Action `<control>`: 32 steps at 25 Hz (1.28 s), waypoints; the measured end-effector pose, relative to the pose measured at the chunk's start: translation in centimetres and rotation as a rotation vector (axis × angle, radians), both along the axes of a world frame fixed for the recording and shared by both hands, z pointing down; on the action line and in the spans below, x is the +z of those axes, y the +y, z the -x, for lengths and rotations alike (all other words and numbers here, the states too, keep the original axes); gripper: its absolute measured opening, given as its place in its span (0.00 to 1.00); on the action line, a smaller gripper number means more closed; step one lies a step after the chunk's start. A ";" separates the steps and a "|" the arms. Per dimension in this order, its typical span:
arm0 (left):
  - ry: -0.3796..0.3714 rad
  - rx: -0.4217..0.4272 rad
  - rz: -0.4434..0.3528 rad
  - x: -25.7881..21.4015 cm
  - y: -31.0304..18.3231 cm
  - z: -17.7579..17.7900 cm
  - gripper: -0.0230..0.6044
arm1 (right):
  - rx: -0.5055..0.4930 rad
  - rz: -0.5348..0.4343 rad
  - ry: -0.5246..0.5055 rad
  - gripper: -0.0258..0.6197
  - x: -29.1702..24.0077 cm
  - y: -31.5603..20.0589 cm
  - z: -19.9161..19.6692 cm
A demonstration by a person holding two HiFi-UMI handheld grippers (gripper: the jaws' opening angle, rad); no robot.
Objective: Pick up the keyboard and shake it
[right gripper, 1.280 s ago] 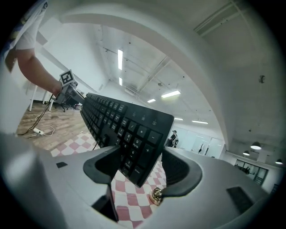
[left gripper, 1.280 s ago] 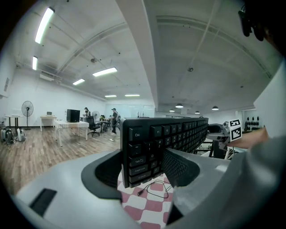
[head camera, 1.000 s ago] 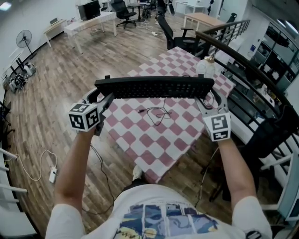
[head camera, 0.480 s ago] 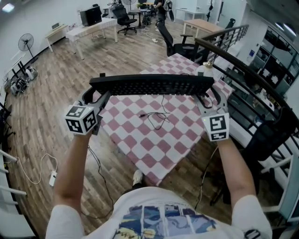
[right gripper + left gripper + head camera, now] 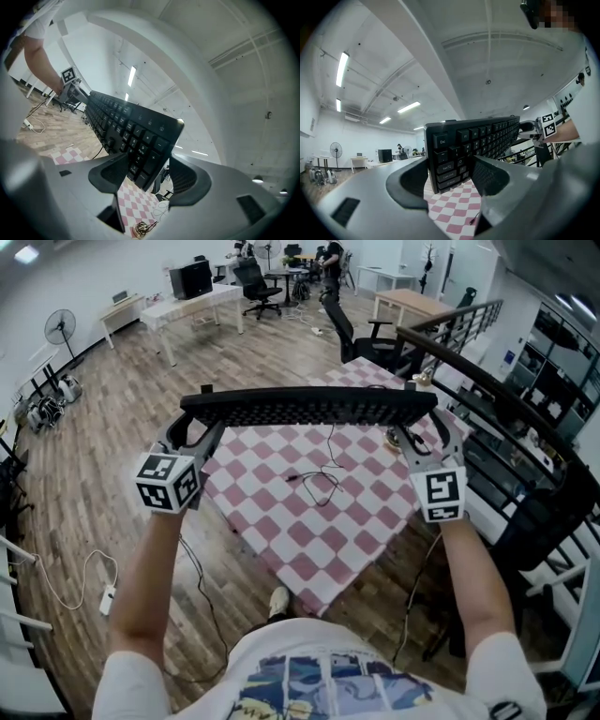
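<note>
Nearest: two bare forearms reaching forward, a marker cube on each tong, left cube (image 5: 169,482) and right cube (image 5: 441,493).

Left gripper (image 5: 192,433): jaws set fairly wide and clamped on the short end of the black keyboard (image 5: 309,409) at the Esc corner. In the left gripper view one pad lies over the key face by the Tab and Caps Lock rows, and the other sits behind the back of the board.

Right gripper (image 5: 424,432): same hold on the opposite short end, the number-pad end. Jaws stand wide with the board's edge filling the gap between the pads, one pad on the keys and one behind.

The keyboard spans straight from one tong to the other, carried in the air, long axis level, key face turned towards the person. It touches only the pads.

Below and beyond the tongs: table (image 5: 366,521) under a red-and-white chequered cloth, well under the board. A thin dark cable (image 5: 319,479) lies in loose loops on the cloth, roughly midway between the tongs.

Further out: wooden floor (image 5: 112,418) left of the left tong, and a dark railing (image 5: 506,395) past the right tong. Far ahead are an office chair (image 5: 352,329), a white desk (image 5: 192,306) and a standing fan (image 5: 61,329).
</note>
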State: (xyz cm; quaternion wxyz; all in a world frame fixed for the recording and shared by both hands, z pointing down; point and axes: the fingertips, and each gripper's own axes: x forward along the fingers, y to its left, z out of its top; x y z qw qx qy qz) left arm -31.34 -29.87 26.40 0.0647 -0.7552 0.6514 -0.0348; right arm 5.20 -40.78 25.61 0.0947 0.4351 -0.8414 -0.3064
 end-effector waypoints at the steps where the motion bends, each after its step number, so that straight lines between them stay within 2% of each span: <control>1: -0.003 -0.003 -0.005 -0.3 0.2 0.0 0.46 | 0.004 -0.002 -0.002 0.46 -0.3 0.2 0.0; 18: -0.040 -0.030 -0.064 -3.2 2.8 -0.3 0.46 | 0.002 -0.061 -0.016 0.47 -3.0 2.2 -0.2; 32: -0.034 -0.040 -0.065 -3.0 2.4 -0.8 0.46 | 0.002 -0.061 -0.021 0.46 -2.8 1.7 -0.7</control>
